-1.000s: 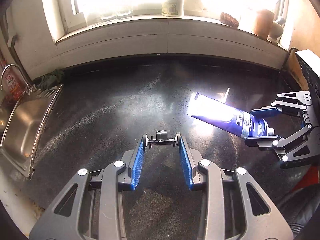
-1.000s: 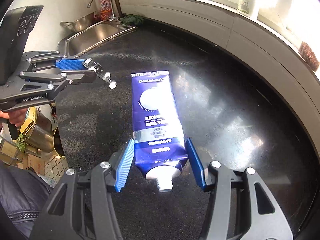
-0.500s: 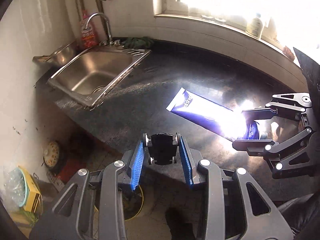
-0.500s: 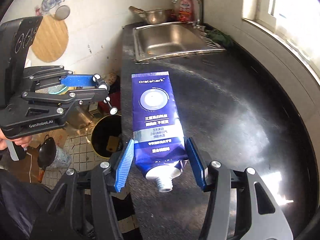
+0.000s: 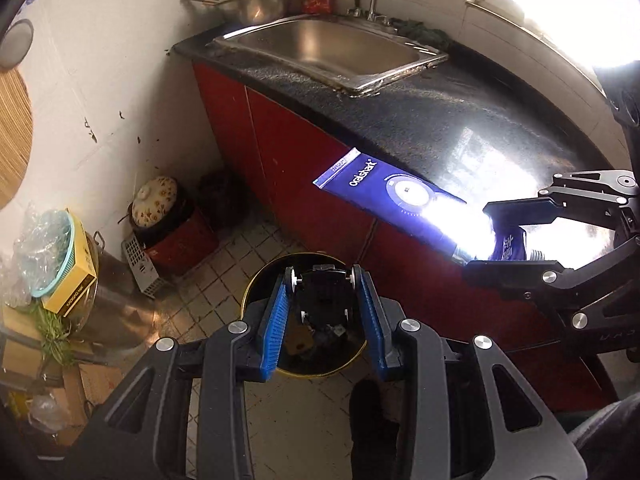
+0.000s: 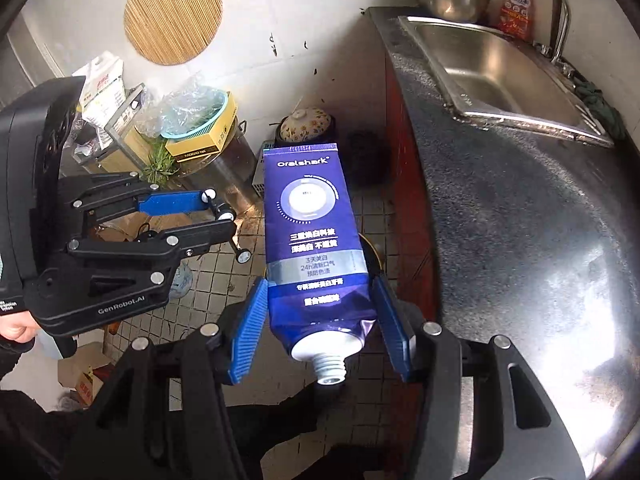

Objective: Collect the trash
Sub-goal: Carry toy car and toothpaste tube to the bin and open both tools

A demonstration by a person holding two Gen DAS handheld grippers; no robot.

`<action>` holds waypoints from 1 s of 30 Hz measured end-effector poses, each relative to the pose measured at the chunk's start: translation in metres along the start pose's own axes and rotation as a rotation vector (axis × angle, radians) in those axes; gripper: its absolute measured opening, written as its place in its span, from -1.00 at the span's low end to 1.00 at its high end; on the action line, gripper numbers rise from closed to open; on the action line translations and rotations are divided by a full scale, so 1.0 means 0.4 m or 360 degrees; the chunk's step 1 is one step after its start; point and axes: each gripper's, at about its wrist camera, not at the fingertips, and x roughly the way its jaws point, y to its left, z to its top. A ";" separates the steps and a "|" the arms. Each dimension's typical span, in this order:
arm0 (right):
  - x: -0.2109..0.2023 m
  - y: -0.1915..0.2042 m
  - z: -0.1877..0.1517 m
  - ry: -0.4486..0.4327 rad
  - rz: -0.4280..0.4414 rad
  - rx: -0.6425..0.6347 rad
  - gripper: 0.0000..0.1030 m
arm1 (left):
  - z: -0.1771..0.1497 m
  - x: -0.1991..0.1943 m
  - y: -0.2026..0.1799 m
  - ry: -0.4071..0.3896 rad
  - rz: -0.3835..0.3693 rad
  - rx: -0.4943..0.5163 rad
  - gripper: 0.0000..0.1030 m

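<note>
A: Blue toothpaste tube (image 5: 384, 196), clamped at its neck end in the right tool (image 5: 516, 236), jutting past the counter (image 5: 460, 120) edge. Below the left tool (image 5: 323, 280), a round bin (image 5: 256, 300) on the floor, scraps already inside.

B: And the left tool's grip?

A: Nearly together, pinched on a small dark thing (image 5: 320, 276), hard to identify.

B: Over to the right-wrist view?

A: Tube (image 6: 310, 236) pressed between the right tool's (image 6: 318, 300) pads (image 6: 250, 330), cap missing. Left tool (image 6: 224, 224) just beside. Nothing dropped yet; release over the bin likely remaining.

toothpaste tube (image 6: 314, 236): blue, white text | cabinet (image 5: 304, 168): red | pot lid (image 5: 154, 201): floral | countertop (image 5: 460, 120): black speckled
</note>
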 end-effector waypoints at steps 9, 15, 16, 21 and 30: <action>0.212 -0.012 0.052 0.0179 -0.0036 0.0104 0.04 | -0.057 0.183 0.096 0.0073 -0.0092 -0.0123 -0.33; 0.271 -0.004 0.074 0.0215 -0.0046 0.0123 0.06 | -0.073 0.243 0.111 0.0091 -0.0143 -0.0147 -0.30; 0.278 -0.006 0.077 0.0219 -0.0047 0.0134 0.13 | -0.075 0.250 0.114 0.0100 -0.0144 -0.0152 -0.20; 0.285 -0.020 0.091 0.0230 -0.0015 0.0199 0.61 | -0.088 0.245 0.122 0.0106 -0.0112 -0.0154 0.51; 0.138 -0.044 0.063 0.0106 -0.0012 0.0242 0.69 | -0.067 0.144 0.084 0.0063 -0.0024 -0.0106 0.71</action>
